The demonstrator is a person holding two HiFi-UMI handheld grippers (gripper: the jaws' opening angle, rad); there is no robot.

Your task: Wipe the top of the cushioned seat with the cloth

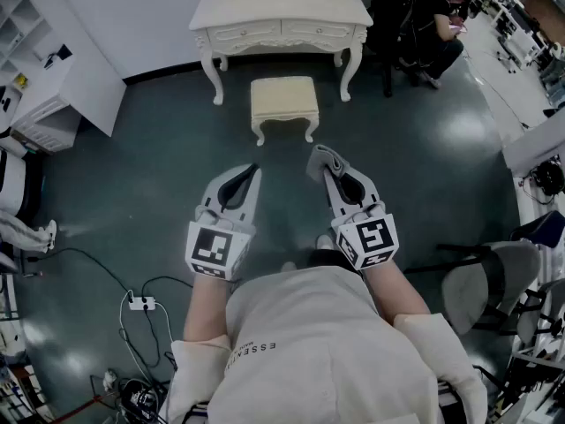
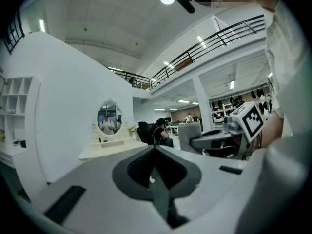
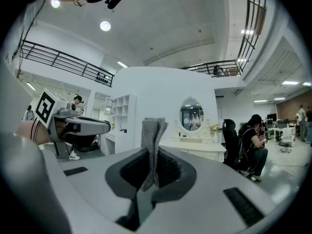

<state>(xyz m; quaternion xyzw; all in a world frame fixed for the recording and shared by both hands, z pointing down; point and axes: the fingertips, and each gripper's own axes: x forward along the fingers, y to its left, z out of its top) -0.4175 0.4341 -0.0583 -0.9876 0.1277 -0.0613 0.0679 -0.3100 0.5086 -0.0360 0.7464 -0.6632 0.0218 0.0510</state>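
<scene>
The cream cushioned seat [image 1: 284,101] stands on the dark floor ahead of me, in front of a white dressing table [image 1: 281,18]. Both grippers are held up near my chest, well short of the seat. My right gripper [image 1: 320,161] is shut on a grey knitted cloth [image 3: 152,139], which sticks up from between the closed jaws; the same cloth [image 1: 325,159] shows as a small grey fold at the tip. My left gripper [image 1: 252,173] is shut with nothing in it, its jaws meeting [image 2: 155,149] in the left gripper view.
A white shelf unit [image 1: 55,78] stands at the left. A person sits on a black chair [image 1: 431,26] at the back right. A grey chair [image 1: 493,283] is at my right. Cables and a power strip [image 1: 141,303] lie on the floor at my left.
</scene>
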